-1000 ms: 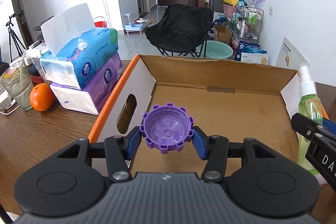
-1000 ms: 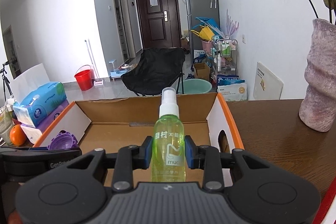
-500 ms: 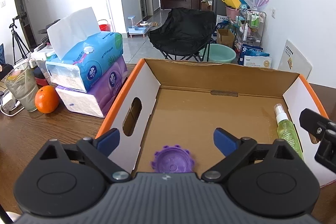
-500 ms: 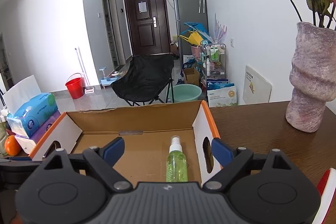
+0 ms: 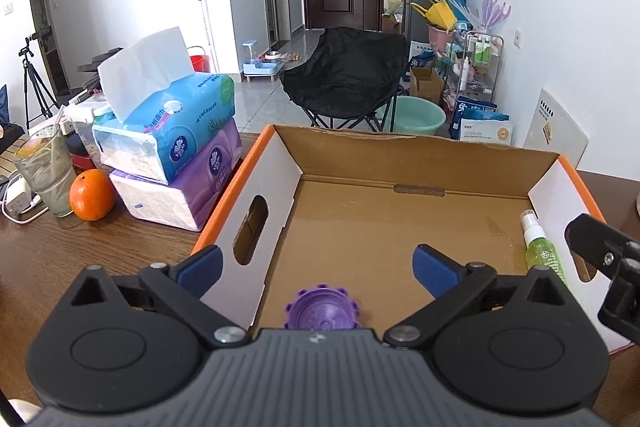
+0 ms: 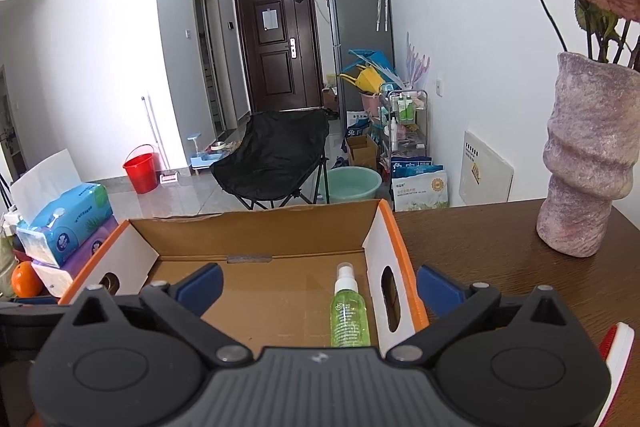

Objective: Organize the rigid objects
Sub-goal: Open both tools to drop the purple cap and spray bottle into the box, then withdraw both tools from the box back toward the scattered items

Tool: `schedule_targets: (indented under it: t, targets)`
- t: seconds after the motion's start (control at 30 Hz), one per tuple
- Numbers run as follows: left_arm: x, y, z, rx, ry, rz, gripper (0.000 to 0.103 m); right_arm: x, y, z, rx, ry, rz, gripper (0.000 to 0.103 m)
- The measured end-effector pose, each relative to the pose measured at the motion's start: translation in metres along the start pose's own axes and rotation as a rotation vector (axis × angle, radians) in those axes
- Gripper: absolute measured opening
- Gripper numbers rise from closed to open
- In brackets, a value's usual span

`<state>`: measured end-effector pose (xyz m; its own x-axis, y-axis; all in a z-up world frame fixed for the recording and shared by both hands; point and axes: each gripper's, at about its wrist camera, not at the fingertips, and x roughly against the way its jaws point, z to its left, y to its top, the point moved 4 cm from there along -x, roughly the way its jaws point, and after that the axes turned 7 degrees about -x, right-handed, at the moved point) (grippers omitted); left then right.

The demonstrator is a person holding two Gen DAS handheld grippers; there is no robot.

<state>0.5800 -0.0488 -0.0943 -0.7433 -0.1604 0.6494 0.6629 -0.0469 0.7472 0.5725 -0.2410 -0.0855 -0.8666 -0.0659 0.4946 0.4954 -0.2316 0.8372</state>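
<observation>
An open cardboard box (image 5: 400,155) with orange edges stands on the wooden table. A purple toothed cap (image 5: 322,313) lies on the box floor at the near edge, below and between the wide-spread fingers of my left gripper (image 5: 316,263). Its jaws are still opening and the pads touch nothing. A green spray bottle (image 5: 542,255) lies by the box's right wall. In the right wrist view this bottle (image 6: 348,315) rests on the floor of the box (image 6: 256,231), under my right gripper (image 6: 320,283). Those jaws are also opening, clear of the bottle.
Two stacked tissue packs (image 5: 168,131), an orange (image 5: 92,195) and a drinking glass (image 5: 46,171) stand left of the box. A tall pink vase (image 6: 588,163) with dried roses stands on the table (image 6: 500,247) to the right. A red and white object (image 6: 618,347) lies at the near right.
Both grippers went from shut to wide open. The purple cap dropped from the left jaws onto the box floor, and the green bottle left the right jaws and now lies in the box.
</observation>
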Motion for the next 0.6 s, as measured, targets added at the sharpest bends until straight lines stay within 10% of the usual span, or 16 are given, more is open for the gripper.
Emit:
schedule_targets:
  t: [0.6]
  targets:
    - [0.049, -0.019, 0.009, -0.003, -0.016, -0.042, 0.103, 0.063, -0.003, -0.002, 0.022, -0.003, -0.088, 0.103]
